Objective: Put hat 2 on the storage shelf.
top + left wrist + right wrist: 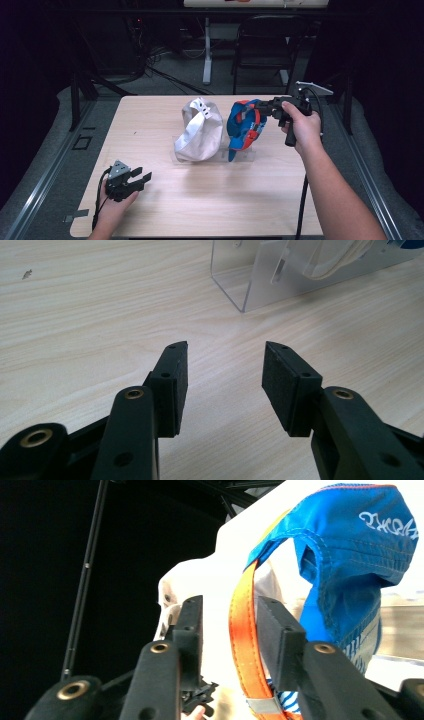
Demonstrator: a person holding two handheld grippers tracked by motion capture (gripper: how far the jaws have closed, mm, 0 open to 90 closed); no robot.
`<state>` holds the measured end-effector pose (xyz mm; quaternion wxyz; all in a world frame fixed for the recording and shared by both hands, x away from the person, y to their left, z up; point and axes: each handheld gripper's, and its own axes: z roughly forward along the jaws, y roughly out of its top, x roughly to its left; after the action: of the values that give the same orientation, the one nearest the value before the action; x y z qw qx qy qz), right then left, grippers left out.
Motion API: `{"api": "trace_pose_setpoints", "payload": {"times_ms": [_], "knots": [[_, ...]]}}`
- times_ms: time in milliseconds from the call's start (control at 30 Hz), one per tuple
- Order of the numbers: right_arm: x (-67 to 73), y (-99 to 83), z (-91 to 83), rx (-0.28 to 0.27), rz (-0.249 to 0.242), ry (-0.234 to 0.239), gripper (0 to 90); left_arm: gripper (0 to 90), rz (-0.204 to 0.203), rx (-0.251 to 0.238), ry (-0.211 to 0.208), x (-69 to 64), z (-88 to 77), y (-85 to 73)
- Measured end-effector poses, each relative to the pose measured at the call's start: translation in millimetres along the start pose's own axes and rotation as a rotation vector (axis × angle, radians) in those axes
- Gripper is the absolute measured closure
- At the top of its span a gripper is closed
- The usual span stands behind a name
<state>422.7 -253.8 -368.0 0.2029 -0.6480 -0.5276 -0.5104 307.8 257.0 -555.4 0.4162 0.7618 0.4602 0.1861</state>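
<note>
1. On the worktop [210, 200], mid-area, a clear acrylic stand [235, 285] carries two caps: a white cap [199, 131] on its left side and a blue cap [242, 127] w/ orange-red trim on its right. The two sit just beside each other.
2. Right claw [265, 106] is up at the blue cap's rear. In the right gripper view the orange strap [245, 645] runs between the jaws, touching or nearly touching the right-hand pad; a gap remains on the other side. So jaws are part-way apart around the strap, not clamped yet, as far as I can tell.
3. Left claw [225, 377] rests low near the front-left corner of the worktop, well apart from the caps. Jaws spread wide, nothing between them, bare wood beneath.
4. Handling, my judgement: the cap is light, soft fabric and will sag and fold when lifted; the brim is prob. the only stiffer part. The strap is thin, flat webbing, easy to pinch but may slide through the pads if pulled sideways. A small metal-looking clip [261, 706] sits low on it.
5. Where to grip: the strap or the rear edge of the crown looks best, approx. where the right claw already is. Lift should go up and off the stand, not sideways, since the stand is light and could tip or drag.
</note>
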Motion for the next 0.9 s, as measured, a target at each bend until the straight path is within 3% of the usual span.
{"api": "trace_pose_setpoints", "payload": {"times_ms": [133,300,667,900], "knots": [[1.8,-2.3,-2.4,-0.019,-0.054,-0.042,57.6,53.3,-0.001,0.003,0.001,0.3,0.1,-0.4],[4.3,-4.4,-5.9,-0.023,-0.087,-0.082,54.1,52.4,-0.007,-0.005,0.002,1.0,0.1,-1.0],[9.8,-7.8,-28.3,-0.067,-0.131,-0.112,51.8,49.1,-0.018,-0.012,0.001,2.5,-0.2,-1.5],[7.6,-17.9,-35.8,-0.057,-0.173,-0.147,50.6,49.0,-0.017,-0.010,0.001,1.7,0.5,-1.5]]}}
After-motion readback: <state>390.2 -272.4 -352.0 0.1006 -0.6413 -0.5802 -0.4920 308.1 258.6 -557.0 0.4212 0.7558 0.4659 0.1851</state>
